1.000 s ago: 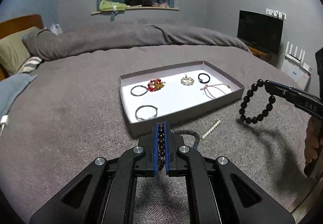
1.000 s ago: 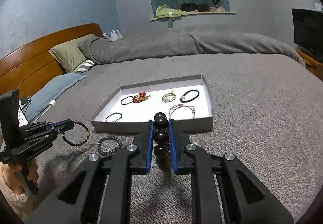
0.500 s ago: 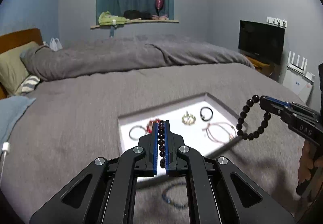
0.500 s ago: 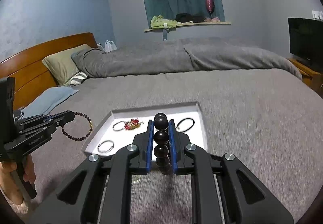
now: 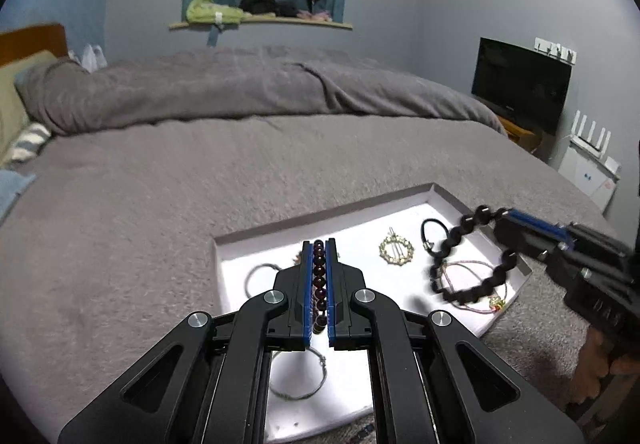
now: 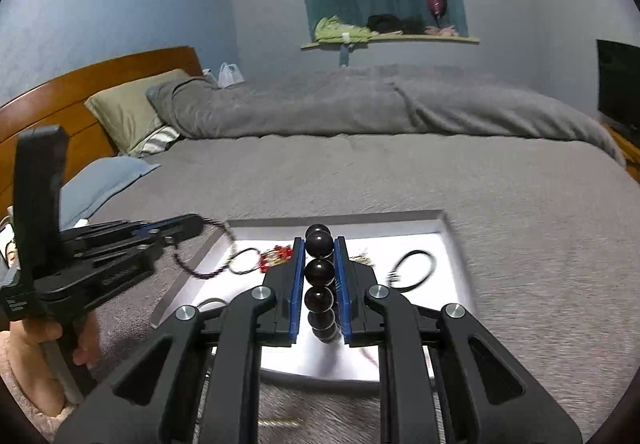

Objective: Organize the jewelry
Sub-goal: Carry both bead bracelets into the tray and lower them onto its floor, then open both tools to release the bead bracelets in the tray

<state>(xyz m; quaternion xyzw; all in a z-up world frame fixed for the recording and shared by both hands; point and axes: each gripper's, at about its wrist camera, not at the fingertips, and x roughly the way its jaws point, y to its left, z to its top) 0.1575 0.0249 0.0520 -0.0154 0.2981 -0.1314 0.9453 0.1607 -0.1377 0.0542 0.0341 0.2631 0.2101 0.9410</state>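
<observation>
My left gripper (image 5: 319,244) is shut on a dark red small-bead bracelet (image 5: 319,276) and holds it over the left part of the white tray (image 5: 320,215). My right gripper (image 6: 319,240) is shut on a black large-bead bracelet (image 6: 319,272), which hangs over the tray's right side in the left wrist view (image 5: 472,260). The tray (image 6: 450,228) lies on the grey bed and holds several pieces: thin grey bangles (image 5: 260,276), a gold hair ring (image 5: 397,251), a black hair tie (image 5: 434,232), a pink cord bracelet (image 5: 476,284) and a red beaded piece (image 6: 276,256).
The grey blanket (image 5: 140,224) surrounds the tray. A rolled duvet (image 5: 240,83) and pillows (image 6: 128,111) lie at the far side. A TV (image 5: 520,87) stands at the right. A pearl strand (image 6: 280,422) lies on the blanket in front of the tray.
Both grippers have moved forward and over the tray with their bracelets still held. The tray now sits closer and lower in both views.
</observation>
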